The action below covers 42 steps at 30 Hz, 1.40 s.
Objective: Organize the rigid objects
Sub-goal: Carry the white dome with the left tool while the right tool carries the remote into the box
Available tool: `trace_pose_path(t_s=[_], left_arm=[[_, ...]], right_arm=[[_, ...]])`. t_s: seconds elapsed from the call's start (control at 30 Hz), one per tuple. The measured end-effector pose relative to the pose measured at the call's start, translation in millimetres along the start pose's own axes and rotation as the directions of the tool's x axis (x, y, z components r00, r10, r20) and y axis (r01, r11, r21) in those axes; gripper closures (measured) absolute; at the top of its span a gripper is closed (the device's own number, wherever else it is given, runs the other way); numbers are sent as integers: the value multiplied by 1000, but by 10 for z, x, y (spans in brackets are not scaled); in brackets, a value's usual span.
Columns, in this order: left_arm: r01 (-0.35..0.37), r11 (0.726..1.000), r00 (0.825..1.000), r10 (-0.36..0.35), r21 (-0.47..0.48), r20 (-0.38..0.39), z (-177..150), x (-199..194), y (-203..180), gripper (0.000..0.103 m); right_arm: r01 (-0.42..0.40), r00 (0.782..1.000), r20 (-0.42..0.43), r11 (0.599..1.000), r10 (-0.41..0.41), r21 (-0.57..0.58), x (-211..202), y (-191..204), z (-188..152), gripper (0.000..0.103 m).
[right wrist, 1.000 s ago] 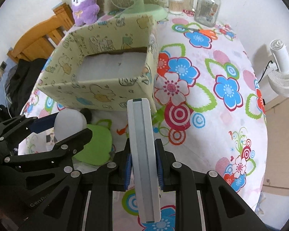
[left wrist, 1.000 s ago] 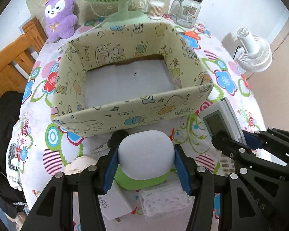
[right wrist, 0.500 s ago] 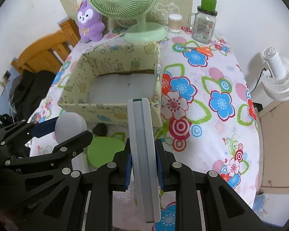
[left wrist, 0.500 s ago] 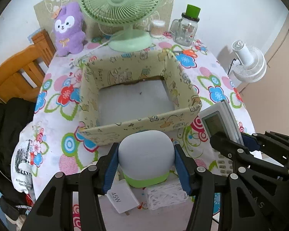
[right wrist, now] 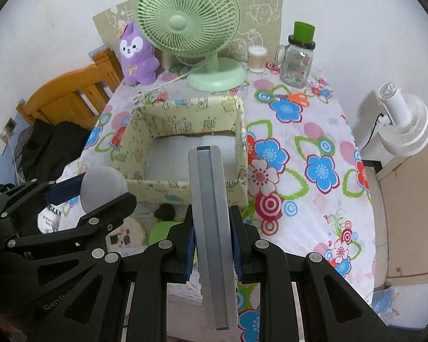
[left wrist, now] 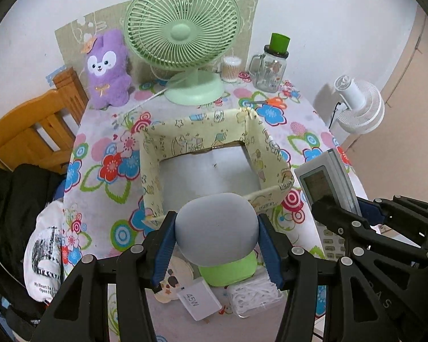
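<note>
Landmark: cream cartoon-print open box [left wrist: 214,142] on the floral desk [left wrist: 100,176]. Left tongs [left wrist: 216,253] clamp a rounded grey-topped, green-based object [left wrist: 215,232], held above the box's near wall. Right tongs [right wrist: 212,252] clenched on a flat grey remote control [right wrist: 211,216], edge-on, above the box's near-right corner.
</note>
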<state>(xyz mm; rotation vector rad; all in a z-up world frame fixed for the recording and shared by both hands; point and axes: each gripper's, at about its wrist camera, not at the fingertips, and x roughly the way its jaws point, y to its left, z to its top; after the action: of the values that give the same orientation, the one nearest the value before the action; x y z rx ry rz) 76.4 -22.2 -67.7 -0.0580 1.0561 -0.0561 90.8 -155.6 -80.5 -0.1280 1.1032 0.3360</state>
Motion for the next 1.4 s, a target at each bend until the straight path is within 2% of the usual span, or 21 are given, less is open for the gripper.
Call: trace_pose_path(t_s=[0.43, 0.8, 1.1, 1.4], left_arm=[[-4, 999, 1000, 5, -32, 27, 235, 9, 141, 46], [-24, 996, 1000, 25, -89, 4, 480, 247, 210, 46], [-51, 993, 998, 47, -107, -37, 547, 465, 278, 46], [-42, 994, 998, 36, -100, -60, 626, 625, 269, 46]], right_arm=[[-8, 1000, 9, 1000, 8, -13, 24, 83, 291, 78], [-70, 997, -44, 997, 69, -15, 338, -69, 672, 79], [-85, 994, -70, 996, 85, -3, 582, -121, 893, 79], [-80, 993, -90, 997, 80, 13, 770, -126, 1004, 79]])
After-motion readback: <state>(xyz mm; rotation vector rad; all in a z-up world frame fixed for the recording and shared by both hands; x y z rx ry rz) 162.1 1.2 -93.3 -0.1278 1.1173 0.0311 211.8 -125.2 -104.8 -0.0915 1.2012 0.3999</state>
